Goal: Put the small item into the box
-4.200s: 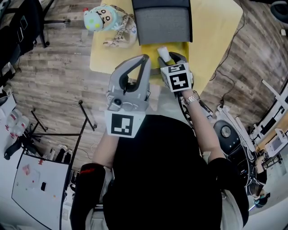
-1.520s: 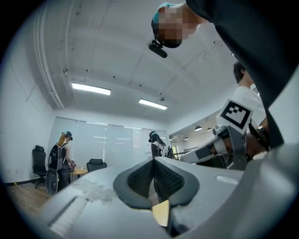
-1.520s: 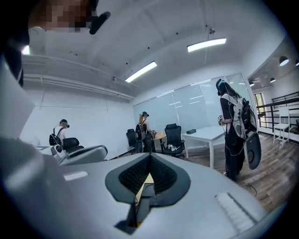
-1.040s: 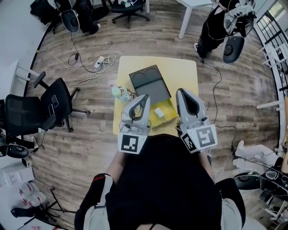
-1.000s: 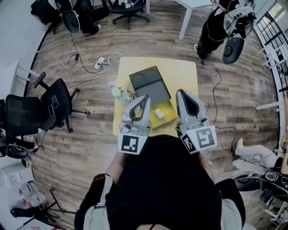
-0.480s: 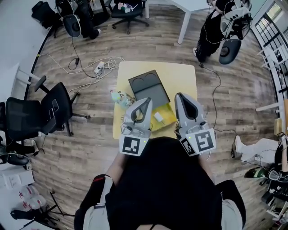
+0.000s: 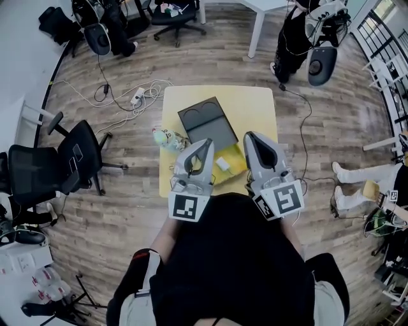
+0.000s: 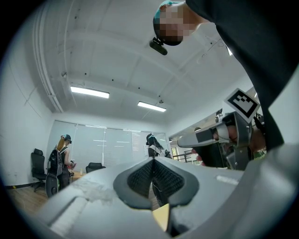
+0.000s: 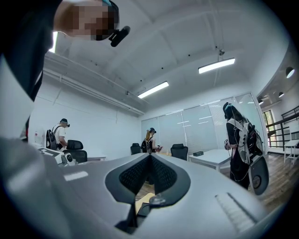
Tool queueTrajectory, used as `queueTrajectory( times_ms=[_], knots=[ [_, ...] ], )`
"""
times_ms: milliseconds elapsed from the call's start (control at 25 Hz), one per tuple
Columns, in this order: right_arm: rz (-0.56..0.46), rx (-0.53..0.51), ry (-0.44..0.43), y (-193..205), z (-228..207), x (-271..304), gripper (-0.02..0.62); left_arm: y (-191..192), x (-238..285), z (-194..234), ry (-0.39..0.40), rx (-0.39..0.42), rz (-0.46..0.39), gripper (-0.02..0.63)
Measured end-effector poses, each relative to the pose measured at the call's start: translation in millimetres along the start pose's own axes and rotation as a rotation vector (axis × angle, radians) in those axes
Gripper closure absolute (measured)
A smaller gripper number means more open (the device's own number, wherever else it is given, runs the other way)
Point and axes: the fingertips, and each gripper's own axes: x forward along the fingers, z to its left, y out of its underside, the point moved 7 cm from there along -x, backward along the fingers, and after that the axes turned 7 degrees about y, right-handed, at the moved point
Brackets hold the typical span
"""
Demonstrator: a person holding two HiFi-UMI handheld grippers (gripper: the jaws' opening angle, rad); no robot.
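A small white item [image 7: 222, 164] lies in the open yellow box [image 7: 234, 160] on the yellow table [image 7: 255, 105], next to a dark grey lid [image 7: 205, 122]. Both grippers are held level in front of the person's chest, high above the table's near edge. In the head view the left gripper [image 7: 207, 141] covers the box's left side and the right gripper [image 7: 248, 135] its right side. The left gripper [image 8: 153, 161] is shut with nothing between its pads. The right gripper [image 9: 149, 158] is shut and empty too. Neither touches the box or the item.
A plush toy [image 7: 164, 137] sits at the table's left edge. Cables and a power strip [image 7: 137, 97] lie on the wooden floor to the left, near a black office chair [image 7: 70, 162]. A white table [image 7: 271, 9] and people with equipment stand beyond.
Four seconds ago the right gripper was low at the yellow box by the white item; now both grippers are held high and far from the table. Over the last second they barely shifted.
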Motion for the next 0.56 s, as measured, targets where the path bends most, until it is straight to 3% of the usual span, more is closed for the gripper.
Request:
queueTrajectory(
  times_ms=[560],
  knots=[
    [0.003,-0.001,0.004,7.6,-6.4,-3.4,0.595,6.0,5.9,-10.4,0.022,-0.002,0.004,0.604]
  ],
)
